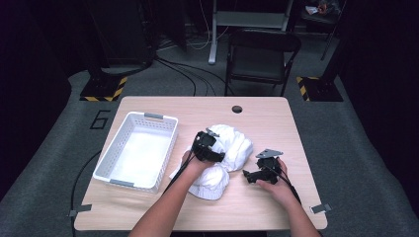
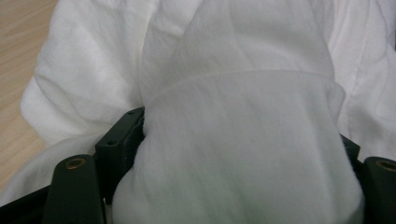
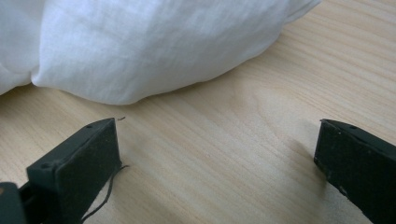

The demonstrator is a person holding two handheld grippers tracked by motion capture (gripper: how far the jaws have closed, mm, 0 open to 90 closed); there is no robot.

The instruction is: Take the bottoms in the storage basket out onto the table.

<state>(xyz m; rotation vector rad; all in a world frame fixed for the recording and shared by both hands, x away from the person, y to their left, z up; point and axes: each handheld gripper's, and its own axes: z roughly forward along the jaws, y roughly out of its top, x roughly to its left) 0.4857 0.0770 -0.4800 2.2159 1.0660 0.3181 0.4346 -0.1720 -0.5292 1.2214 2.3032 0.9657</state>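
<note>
My left gripper [image 1: 210,147] has a thick fold of the white cloth [image 1: 225,153] between its jaws, part-open, not clearly pinching. Right gripper [image 1: 259,173]: jaws wide w/ bare counter [image 3: 233,140] between, cloth just ahead, not touching.

A light wooden table [image 1: 276,118] fills mid-frame; a white basket [image 1: 114,160] sits left, crumpled white cloth [image 1: 232,143] at centre.

White basket [image 1: 137,151] — black chair [image 1: 260,57] beyond
</note>
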